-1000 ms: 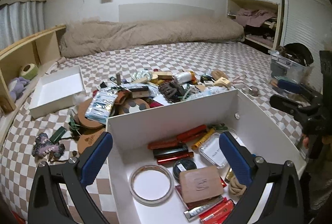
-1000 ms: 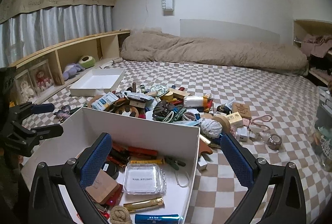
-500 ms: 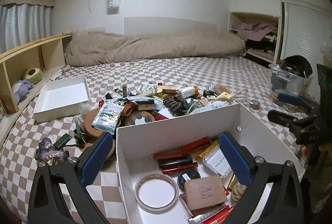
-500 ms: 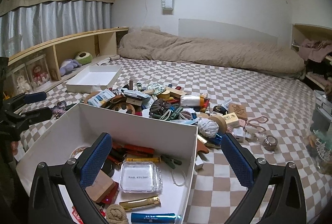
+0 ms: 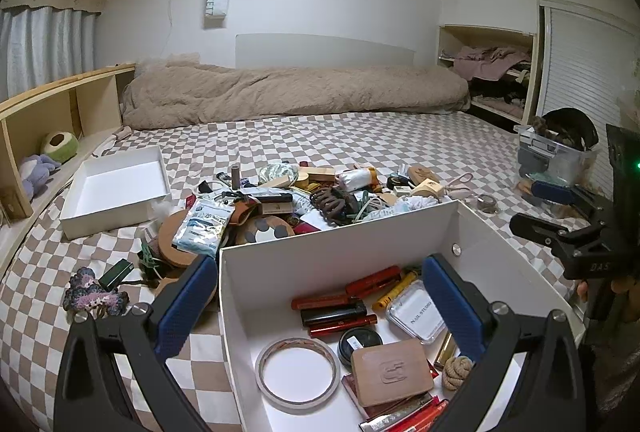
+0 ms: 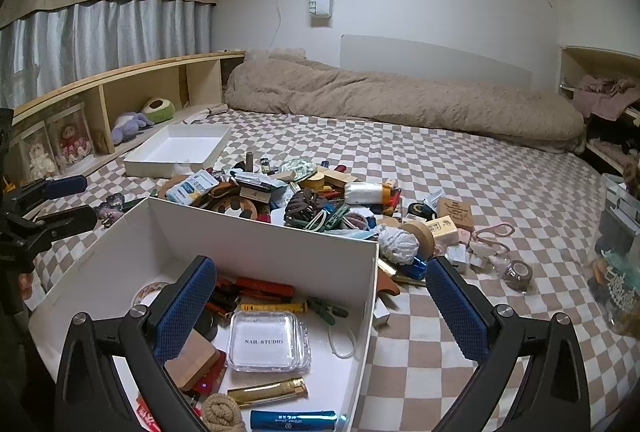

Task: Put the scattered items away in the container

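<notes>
A white box (image 5: pixel 340 236) stands on the checkered bed, close in front of both grippers; it also shows in the right wrist view (image 6: pixel 256 236). It holds a tape roll (image 5: pixel 298 368), red tubes (image 5: pixel 352 292), a clear Nail Studio case (image 6: pixel 269 342), a tan block (image 5: pixel 392 370) and a rope knot. A pile of scattered small items (image 5: pixel 304 199) lies just beyond the box, and shows in the right wrist view (image 6: pixel 312 203). My left gripper (image 5: pixel 320 304) is open and empty over the box's left wall. My right gripper (image 6: pixel 320 308) is open and empty over the box's right wall.
A shallow white tray (image 5: pixel 116 187) lies at the far left of the bed. A rolled beige duvet (image 5: pixel 296 91) lies along the back. Wooden shelves with plush toys (image 6: pixel 136 119) run along the left. A clear bin (image 5: pixel 556 159) stands at the right edge. A crochet piece (image 5: pixel 94 296) lies left of the box.
Both cameras have tilted up and pulled back a little, so more of the ceiling and wall shows. The box and pile sit lower in view. Both grippers stay open.
</notes>
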The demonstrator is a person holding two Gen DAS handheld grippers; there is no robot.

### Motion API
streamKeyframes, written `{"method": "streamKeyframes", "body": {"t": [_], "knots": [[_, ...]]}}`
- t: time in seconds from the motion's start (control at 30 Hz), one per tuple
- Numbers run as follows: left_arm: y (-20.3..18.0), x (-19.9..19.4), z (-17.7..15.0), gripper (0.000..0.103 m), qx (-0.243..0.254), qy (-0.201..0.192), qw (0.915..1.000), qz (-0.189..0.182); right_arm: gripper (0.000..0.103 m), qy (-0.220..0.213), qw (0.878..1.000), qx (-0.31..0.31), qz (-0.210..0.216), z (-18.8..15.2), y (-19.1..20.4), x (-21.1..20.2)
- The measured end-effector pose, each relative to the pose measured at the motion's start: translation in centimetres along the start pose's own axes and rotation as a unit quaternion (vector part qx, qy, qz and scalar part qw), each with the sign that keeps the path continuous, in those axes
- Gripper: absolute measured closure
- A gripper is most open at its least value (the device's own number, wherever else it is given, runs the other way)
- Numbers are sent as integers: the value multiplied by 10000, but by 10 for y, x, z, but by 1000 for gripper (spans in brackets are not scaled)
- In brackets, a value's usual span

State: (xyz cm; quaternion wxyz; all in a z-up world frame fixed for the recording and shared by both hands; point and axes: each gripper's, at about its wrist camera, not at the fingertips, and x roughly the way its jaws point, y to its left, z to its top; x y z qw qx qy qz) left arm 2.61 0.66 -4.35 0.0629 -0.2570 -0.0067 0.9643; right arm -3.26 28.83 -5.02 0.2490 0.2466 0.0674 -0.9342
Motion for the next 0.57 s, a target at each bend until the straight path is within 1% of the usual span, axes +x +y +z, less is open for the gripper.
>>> {"method": "streamKeyframes", "body": {"t": [0.17,0.57], "knots": [[-1,1,-1,0,-18,40,10000,15,0,14,10000,-6,-11,0,1,0],[-3,-1,-1,0,44,-18,10000,36,0,-8,10000,56,-13,0,0,0]]}}
